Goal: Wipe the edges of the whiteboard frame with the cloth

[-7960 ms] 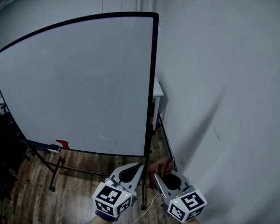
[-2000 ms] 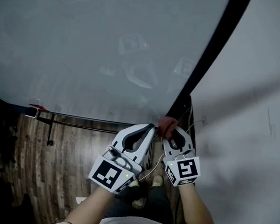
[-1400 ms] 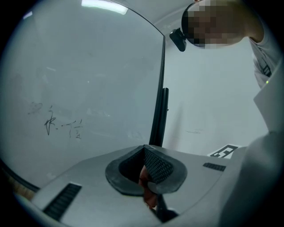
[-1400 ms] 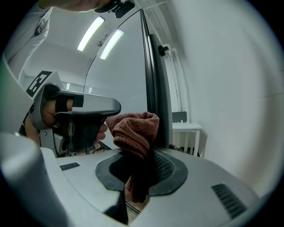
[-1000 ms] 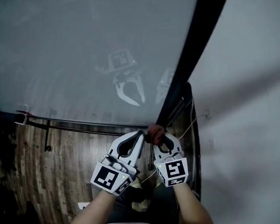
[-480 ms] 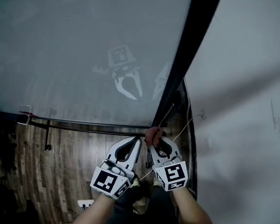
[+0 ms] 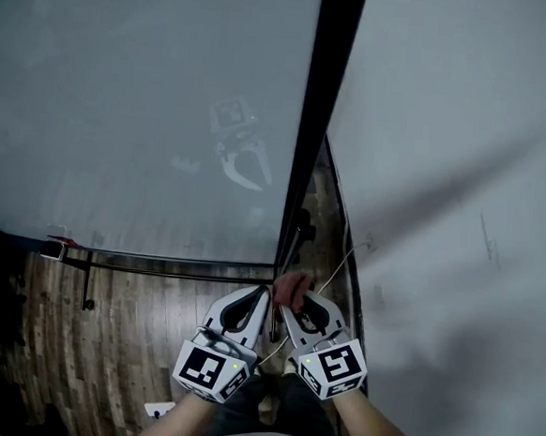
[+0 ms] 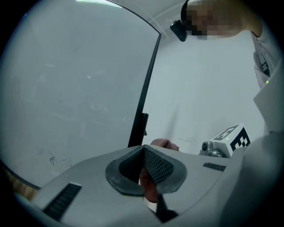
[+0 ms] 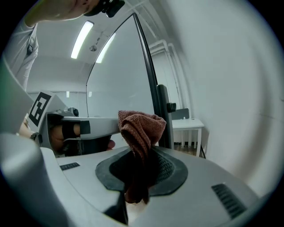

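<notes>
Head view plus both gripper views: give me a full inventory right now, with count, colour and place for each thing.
whiteboard: one, white, black frame, filling the upper left
cloth: one, reddish brown, by the frame's lower right corner
red item: one, too small to identify, board's bottom ledge, left
cable: one, white, at the wall's foot
floor: dark wood planks, below the board
wall: pale grey, right
table: one, white, past the frame, by the wall
left hand-held gripper: one, white, jaws together, empty
right hand-held gripper: one, white, shut on the cloth
</notes>
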`<state>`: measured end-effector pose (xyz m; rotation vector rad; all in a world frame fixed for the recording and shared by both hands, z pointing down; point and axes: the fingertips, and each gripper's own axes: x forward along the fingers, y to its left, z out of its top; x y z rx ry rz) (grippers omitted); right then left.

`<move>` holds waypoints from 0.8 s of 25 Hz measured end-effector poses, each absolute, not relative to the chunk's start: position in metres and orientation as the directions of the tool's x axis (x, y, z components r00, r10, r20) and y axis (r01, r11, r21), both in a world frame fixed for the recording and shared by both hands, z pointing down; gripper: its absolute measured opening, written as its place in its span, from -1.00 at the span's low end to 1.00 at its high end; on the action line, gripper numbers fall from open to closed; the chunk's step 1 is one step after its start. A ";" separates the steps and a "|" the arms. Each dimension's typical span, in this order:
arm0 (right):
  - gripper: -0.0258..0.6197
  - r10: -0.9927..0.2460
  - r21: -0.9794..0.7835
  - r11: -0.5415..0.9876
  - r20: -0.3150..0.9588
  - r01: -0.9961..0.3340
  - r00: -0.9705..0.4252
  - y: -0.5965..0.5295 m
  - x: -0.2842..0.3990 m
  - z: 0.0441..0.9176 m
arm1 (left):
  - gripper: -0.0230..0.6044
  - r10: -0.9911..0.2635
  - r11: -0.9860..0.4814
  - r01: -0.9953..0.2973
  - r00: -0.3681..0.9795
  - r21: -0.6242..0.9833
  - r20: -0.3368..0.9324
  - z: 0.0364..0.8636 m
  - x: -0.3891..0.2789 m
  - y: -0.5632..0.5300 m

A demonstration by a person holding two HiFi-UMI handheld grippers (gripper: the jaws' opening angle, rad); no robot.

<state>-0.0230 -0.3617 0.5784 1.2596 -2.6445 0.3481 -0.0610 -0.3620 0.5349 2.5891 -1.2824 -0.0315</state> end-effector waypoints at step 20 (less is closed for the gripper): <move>-0.68 -0.780 -0.108 0.601 0.135 -0.792 -0.611 -0.347 0.010 0.410 | -0.90 -0.790 -0.599 -0.784 0.612 0.161 0.039 0.388 -0.031 -0.339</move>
